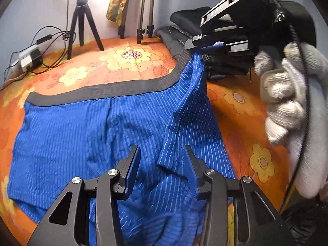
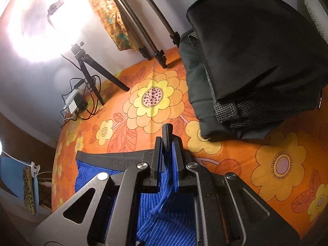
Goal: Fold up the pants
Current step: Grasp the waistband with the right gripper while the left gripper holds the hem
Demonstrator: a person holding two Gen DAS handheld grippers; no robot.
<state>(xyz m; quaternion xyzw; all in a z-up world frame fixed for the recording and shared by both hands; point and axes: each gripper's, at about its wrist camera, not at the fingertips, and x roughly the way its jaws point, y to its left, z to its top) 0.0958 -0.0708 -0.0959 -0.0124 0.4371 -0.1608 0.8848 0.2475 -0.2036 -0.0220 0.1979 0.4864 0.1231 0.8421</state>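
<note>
So far no fold is finished: right gripper (image 2: 168, 153) pinches the pants (image 1: 92, 127) waistband (image 1: 114, 91) corner; left gripper (image 1: 162, 164) hangs spread.

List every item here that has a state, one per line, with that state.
Blue striped shorts: spread flat, right waistband corner lifted.
Waistband: mostly flat, right end raised.
Left hand-held gripper: open, above the shorts.
Right hand-held gripper: shut on the waistband corner.
Dark clothes pile: folded, stacked.
Small black tripod: standing, legs spread.
Ring light: on.
</note>
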